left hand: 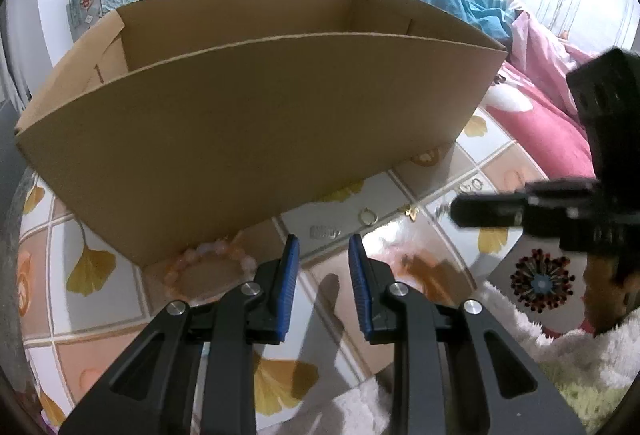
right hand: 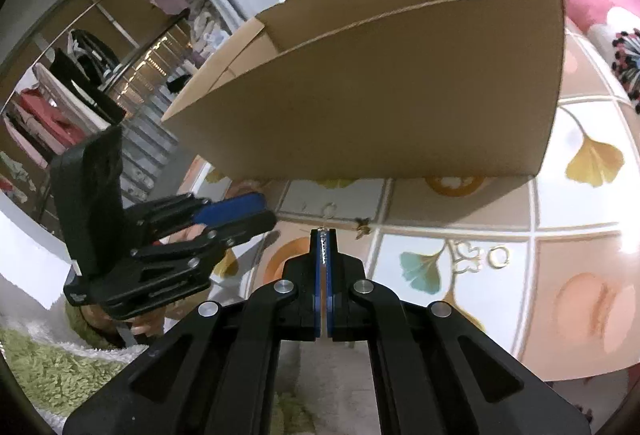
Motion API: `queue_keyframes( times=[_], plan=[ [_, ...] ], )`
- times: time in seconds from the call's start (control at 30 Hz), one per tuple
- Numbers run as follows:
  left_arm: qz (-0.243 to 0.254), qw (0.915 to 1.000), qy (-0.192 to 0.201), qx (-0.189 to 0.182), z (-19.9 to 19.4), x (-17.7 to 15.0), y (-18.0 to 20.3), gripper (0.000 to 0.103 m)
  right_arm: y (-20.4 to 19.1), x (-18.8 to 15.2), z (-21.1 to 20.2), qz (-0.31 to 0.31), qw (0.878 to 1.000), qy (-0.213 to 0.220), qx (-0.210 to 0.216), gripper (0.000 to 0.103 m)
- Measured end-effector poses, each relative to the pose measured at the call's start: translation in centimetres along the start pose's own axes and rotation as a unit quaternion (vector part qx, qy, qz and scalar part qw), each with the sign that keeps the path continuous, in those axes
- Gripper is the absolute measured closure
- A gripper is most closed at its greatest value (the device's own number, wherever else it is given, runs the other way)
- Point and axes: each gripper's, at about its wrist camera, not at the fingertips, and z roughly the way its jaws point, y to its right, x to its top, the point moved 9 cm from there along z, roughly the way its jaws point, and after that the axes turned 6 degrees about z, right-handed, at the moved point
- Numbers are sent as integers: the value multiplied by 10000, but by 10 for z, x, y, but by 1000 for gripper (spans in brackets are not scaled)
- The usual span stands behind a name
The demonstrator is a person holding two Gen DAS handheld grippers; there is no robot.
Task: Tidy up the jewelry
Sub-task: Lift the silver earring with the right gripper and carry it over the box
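An open cardboard box (left hand: 256, 107) stands on a table covered with a tile-and-ginkgo-leaf patterned cloth (left hand: 92, 267); its inside is not visible from these angles. Against the near wall of the box, at its left end, lies a bracelet of pale pink and orange beads (left hand: 208, 263). Nearer the middle of the cloth, just in front of the box, rest a small silver ring (left hand: 367, 216) and a small gold piece (left hand: 411, 212), with another hoop (right hand: 499, 257) farther to the right. The left gripper (left hand: 323, 251) hovers above the cloth with its blue pads a narrow gap apart and nothing between them. The right gripper (right hand: 324, 241) has its pads pressed together on a thin silver chain-like piece (right hand: 324, 247), visible as a glinting line in the seam between them. In the left wrist view the right gripper appears blurred at the right edge.
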Motion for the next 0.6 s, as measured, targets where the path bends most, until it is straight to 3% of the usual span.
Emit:
queue_keyframes(
  times=[0.43, 0.6],
  plan=[
    [-89, 9995, -219, 206, 22, 6, -2, 78, 10, -2, -4, 90, 9999, 63, 44, 103],
    [124, 9984, -291, 462, 24, 6, 1, 78, 13, -5, -7, 98, 9999, 76, 76, 103]
  ],
)
